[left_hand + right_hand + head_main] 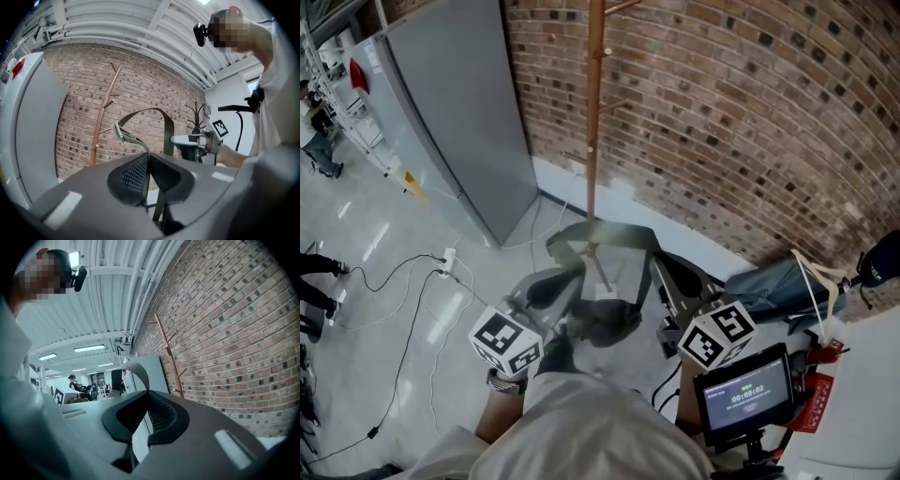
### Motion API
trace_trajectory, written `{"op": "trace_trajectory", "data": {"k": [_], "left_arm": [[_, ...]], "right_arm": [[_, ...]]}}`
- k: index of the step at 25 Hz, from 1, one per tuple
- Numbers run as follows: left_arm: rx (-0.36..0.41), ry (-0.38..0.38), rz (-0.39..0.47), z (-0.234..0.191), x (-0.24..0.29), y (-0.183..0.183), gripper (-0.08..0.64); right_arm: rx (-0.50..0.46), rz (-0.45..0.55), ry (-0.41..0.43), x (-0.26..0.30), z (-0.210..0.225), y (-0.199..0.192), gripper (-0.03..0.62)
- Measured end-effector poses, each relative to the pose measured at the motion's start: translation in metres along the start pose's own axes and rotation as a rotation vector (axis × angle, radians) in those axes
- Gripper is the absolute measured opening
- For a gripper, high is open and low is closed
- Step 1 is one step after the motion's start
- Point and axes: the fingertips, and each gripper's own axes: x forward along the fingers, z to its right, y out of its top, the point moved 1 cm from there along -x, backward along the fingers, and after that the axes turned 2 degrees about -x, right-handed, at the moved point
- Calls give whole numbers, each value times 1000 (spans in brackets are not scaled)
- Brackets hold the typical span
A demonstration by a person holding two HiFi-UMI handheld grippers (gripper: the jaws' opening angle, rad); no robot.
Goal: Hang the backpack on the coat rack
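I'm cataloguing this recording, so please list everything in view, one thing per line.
coat rack: one, brown wood, upright against the wall
brick wall: one, red-brown, behind the rack
cabinet: one, grey, left of the rack
backpack: one, dark grey, hanging between both tongs in front of the rack
strap: one, olive loop, arching above the backpack
cables: a few, mostly black, on the pale floor at left
cloth bundle: one, blue-grey, right, near the wall's foot
screen: one, black with green readout, lower right
left tongs: one, grey, shut on the strap
right tongs: one, grey, shut on the strap
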Motion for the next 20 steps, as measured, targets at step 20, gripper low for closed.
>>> {"op": "trace_trajectory", "data": {"k": [20], "left_arm": [[-60, -131, -4, -110, 51, 18, 15]], "right_arm": [[52, 19, -103, 92, 52, 19, 8]]}}
